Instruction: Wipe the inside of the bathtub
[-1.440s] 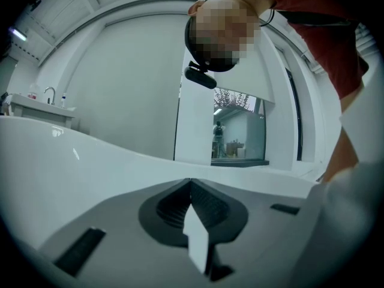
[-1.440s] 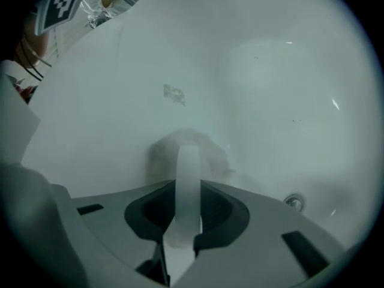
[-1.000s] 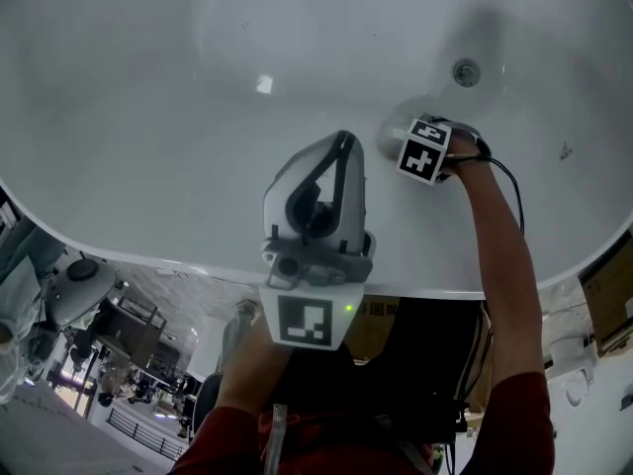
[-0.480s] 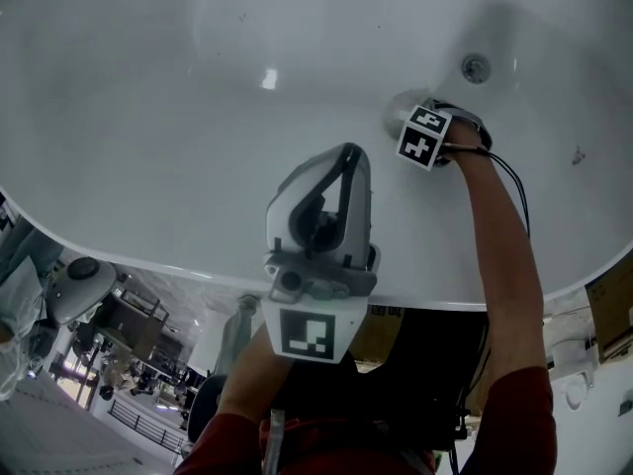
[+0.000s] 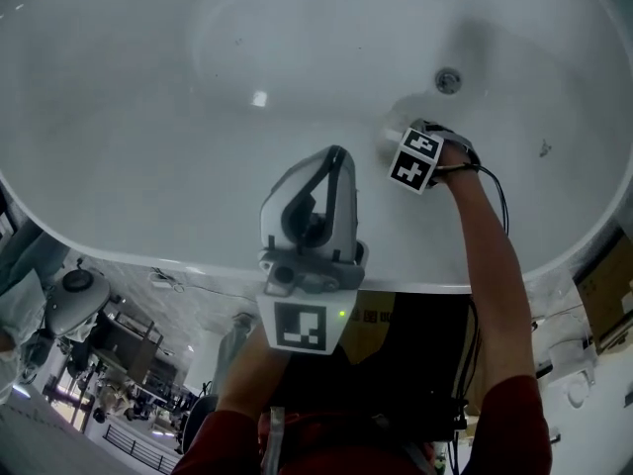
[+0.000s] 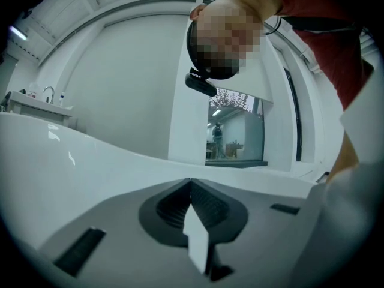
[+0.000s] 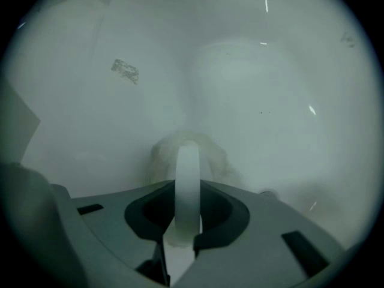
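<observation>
The right tongs (image 7: 187, 156) are clenched on a pale wad of cloth (image 7: 211, 156), which is pressed against the near wall of the white bathtub (image 5: 138, 117), low down where the wall curves toward the floor and a little short of the drain (image 5: 448, 80). The left tongs (image 5: 334, 156) are squeezed together with nothing between them. They hang over the near rim, tilted up and away from the work, and take no part in it. The step in hand looks like a wiping pass across the drain end of the tub. To do it well, the cloth should lie flat on the enamel, so the tongs want to lean into the wall enough that fabric, not plastic, meets the surface. Strokes should overlap and follow the curve of the basin rather than cut across it. The grip has to hold firm, since the cloth is bunched and a loose hold would probably let it drag out on a slick wall. The broad floor and the far wall look untouched as far as can be judged, so the reach will need to lengthen, with the idle tongs kept clear of the rim.
</observation>
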